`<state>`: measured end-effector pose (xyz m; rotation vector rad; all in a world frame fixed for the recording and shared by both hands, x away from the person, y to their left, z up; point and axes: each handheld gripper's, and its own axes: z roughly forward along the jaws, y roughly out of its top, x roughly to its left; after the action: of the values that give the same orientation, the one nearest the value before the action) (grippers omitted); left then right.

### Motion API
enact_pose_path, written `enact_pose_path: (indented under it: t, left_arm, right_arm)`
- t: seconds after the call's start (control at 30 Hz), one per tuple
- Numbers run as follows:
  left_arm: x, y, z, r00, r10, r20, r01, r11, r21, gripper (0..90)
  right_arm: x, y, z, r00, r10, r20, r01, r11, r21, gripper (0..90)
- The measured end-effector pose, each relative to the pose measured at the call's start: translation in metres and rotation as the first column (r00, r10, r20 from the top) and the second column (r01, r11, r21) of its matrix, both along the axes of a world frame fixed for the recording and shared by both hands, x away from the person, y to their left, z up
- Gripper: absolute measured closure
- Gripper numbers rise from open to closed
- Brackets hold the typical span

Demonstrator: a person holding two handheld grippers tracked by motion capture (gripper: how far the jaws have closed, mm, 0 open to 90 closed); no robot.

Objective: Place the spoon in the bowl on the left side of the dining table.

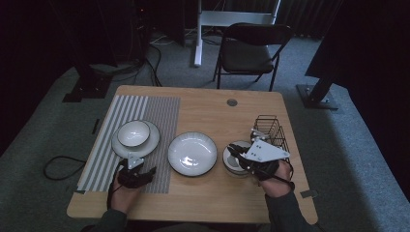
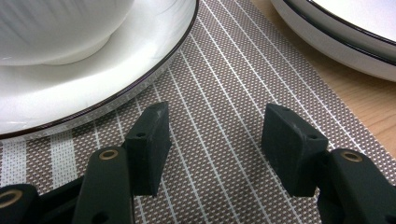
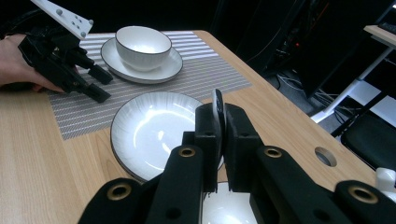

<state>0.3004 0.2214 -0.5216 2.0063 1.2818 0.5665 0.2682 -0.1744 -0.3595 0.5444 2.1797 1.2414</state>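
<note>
The right tongs (image 3: 219, 140) stood nearest the lens in the right gripper view, jaws closed flat on the raised rim of a small dish (image 3: 217, 109), which showed as a thin dark-edged sliver between the pads. In the high view that small dish (image 1: 235, 157) sat at the right of the bench (image 1: 208, 203), just beside a black wire basket (image 1: 270, 130), with the right tongs (image 1: 237, 153) over its near side. The dish appeared to be glazed ceramic: stiff, smooth, likely slippery and liable to chip. The rim was the only practical hold, and a grip on one edge would let it swing, so a level, slow lift is judged advisable.

To its left, close but apart, lay a large white plate (image 1: 192, 153) with a dark rim. Further left a striped mat (image 1: 159, 121) carried a bowl (image 1: 133, 133) standing on a plate (image 1: 152, 140).

The left tongs (image 2: 212, 140) rested low over the mat, jaws wide apart and holding nothing, just short of that plate's edge. A folding chair (image 1: 251, 50) stood beyond the bench.
</note>
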Motion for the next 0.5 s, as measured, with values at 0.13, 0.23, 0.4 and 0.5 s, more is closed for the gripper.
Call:
enact_pose_path:
  t: [0.13,0.23,0.4,0.5]
  left_arm:
    - [0.000,0.000,0.000,1.0000,-0.001,-0.001,0.001,1.0000,-0.007,42.4]
    - [0.000,0.001,0.000,1.0000,-0.001,-0.001,0.001,0.9999,-0.010,42.3]
    - [0.001,0.001,0.000,1.0000,-0.002,-0.005,0.002,0.9998,-0.021,41.5]
    - [0.001,0.002,0.000,1.0000,0.001,-0.007,-0.001,0.9996,-0.027,41.3]
  right_arm:
    - [0.000,0.002,0.001,1.0000,0.001,0.002,-0.001,1.000,0.008,85.2]
    - [0.001,0.005,0.001,1.0000,0.005,0.003,-0.005,1.000,0.017,85.2]
    - [0.003,0.010,0.000,1.0000,0.010,0.001,-0.010,1.000,0.028,85.2]
    - [0.004,0.013,0.000,0.9999,0.016,-0.002,-0.016,0.999,0.035,85.2]
